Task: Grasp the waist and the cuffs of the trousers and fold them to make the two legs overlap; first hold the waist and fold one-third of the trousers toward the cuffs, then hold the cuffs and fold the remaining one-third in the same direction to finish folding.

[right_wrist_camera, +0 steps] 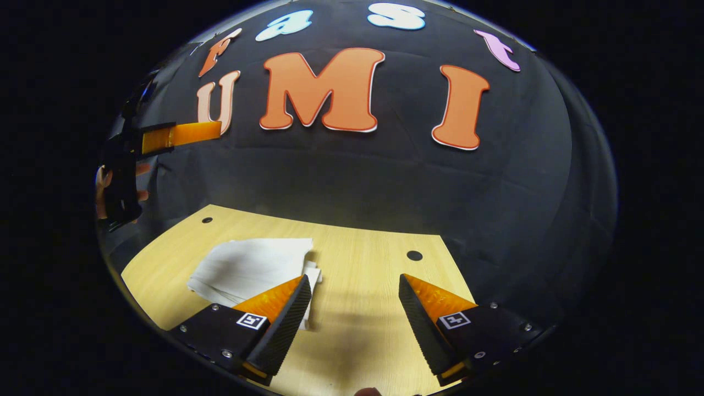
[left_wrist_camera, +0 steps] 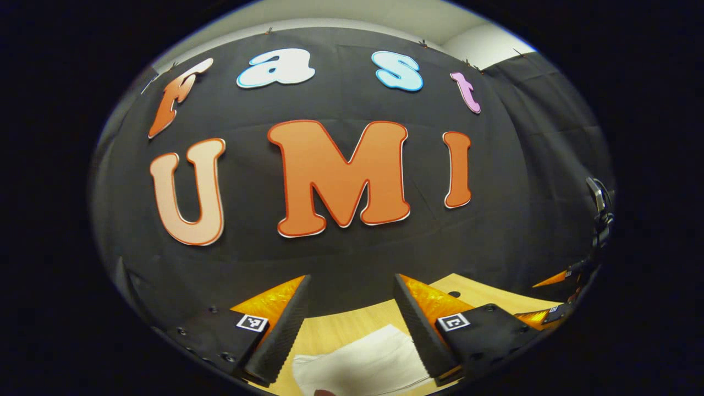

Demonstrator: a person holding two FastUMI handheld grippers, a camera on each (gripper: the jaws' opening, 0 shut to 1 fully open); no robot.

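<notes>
A folded bundle of white cloth trousers (right_wrist_camera: pixel 253 268) lies flat on the pale wooden counter (right_wrist_camera: pixel 363 308), toward its left side in the right gripper view. The right tool (right_wrist_camera: pixel 352 316) hovers above the counter with its two fingers spread wide apart, gripping nothing. In the left gripper view, the left tool (left_wrist_camera: pixel 346 324) is also held with its fingers wide apart and empty, raised over the trousers (left_wrist_camera: pixel 363 357), which show between and below its fingers. Black cloth hangs behind the counter.
</notes>
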